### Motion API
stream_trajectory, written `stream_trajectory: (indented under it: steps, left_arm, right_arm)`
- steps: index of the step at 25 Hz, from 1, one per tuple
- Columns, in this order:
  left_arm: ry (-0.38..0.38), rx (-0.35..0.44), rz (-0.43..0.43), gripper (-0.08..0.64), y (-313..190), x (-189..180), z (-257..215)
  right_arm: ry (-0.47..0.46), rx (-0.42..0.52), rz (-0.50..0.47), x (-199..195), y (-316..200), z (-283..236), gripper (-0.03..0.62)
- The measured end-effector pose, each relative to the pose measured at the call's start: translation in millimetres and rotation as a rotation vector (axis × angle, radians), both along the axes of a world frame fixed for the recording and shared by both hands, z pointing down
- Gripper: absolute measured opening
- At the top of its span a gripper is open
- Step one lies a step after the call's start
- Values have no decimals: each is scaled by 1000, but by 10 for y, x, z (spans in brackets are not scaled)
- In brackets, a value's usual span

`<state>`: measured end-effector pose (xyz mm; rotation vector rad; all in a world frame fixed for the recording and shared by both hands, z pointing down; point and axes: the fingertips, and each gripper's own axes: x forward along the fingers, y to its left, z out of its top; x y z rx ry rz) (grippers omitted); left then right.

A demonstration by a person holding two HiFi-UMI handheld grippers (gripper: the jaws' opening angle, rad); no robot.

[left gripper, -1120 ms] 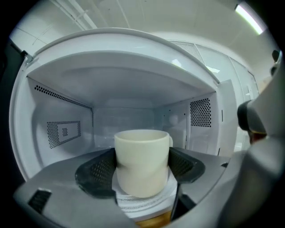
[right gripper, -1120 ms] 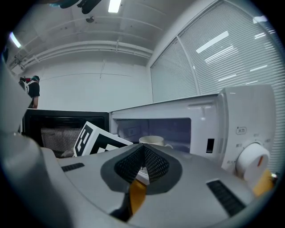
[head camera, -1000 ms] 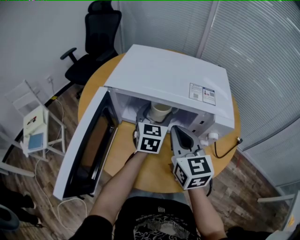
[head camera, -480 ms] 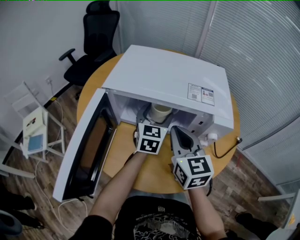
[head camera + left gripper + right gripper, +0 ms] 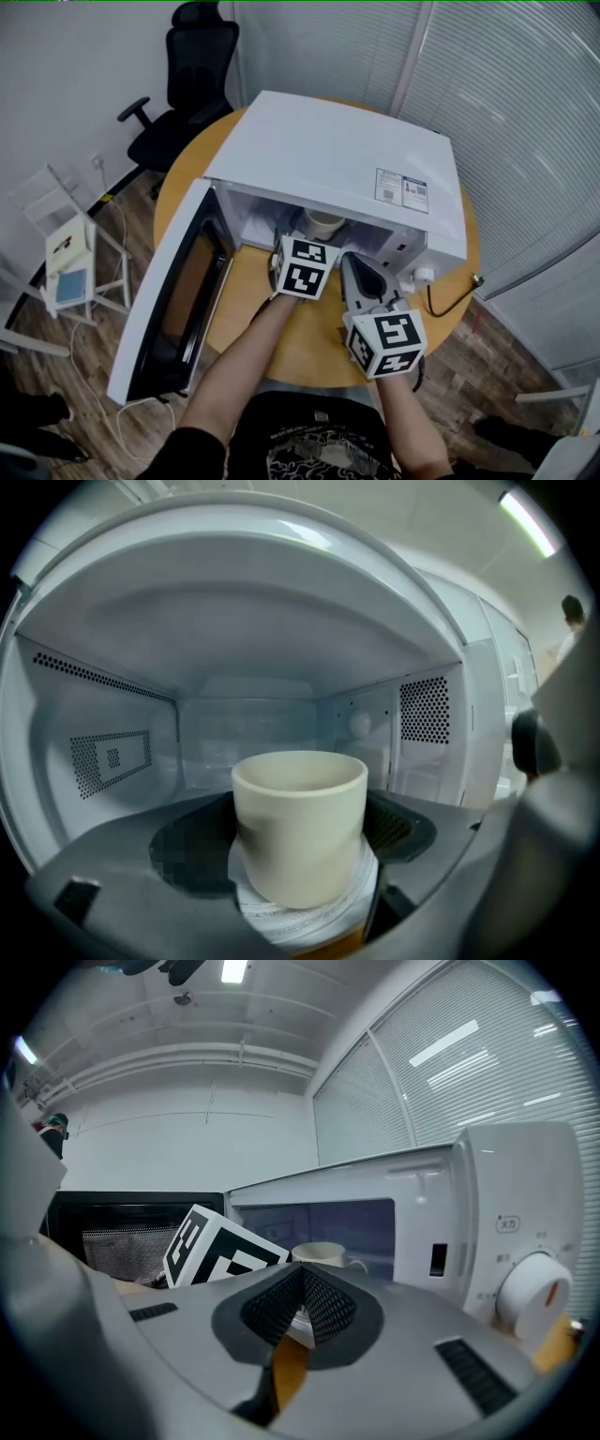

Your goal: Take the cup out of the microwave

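Note:
The cream cup (image 5: 323,223) (image 5: 300,827) stands upright inside the open white microwave (image 5: 347,159), near the front of its cavity. My left gripper (image 5: 305,251) reaches into the opening, and the cup sits between its two dark pads (image 5: 398,822). Its jaws are opening and stand wide around the cup without clamping it. My right gripper (image 5: 350,260) (image 5: 298,1307) hovers over the table just outside the microwave's right front, its jaws shut on nothing. From there the cup (image 5: 319,1253) shows past the left gripper's marker cube (image 5: 220,1251).
The microwave door (image 5: 178,300) hangs open to the left over the round wooden table (image 5: 281,328). A control knob (image 5: 425,274) and a cable (image 5: 450,300) are at the right front. A black office chair (image 5: 187,84) stands behind, a small white rack (image 5: 70,258) at left.
My left gripper has pushed a little further into the microwave, so its marker cube now sits closer to the cup. The right gripper has stayed where it was.

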<state>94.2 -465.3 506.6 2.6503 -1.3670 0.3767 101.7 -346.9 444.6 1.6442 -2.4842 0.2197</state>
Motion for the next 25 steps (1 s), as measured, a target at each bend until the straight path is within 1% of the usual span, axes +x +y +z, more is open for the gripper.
stream_trajectory:
  steps: [3, 13, 20, 25]
  left_arm:
    - [-1, -6, 13, 414, -5, 26, -1]
    - [34, 42, 4, 413, 165, -121, -159]
    - [41, 21, -15, 413, 512, -254, -262]
    - [40, 19, -32, 413, 822, -314, -452]
  right_arm:
    - [-1, -3, 2, 11, 4, 3, 15]
    - [-18, -10, 8, 20, 13, -115, 15]
    - [-24, -27, -4, -27, 177, -294, 15]
    - [-24, -38, -22, -36, 366, -454, 15]
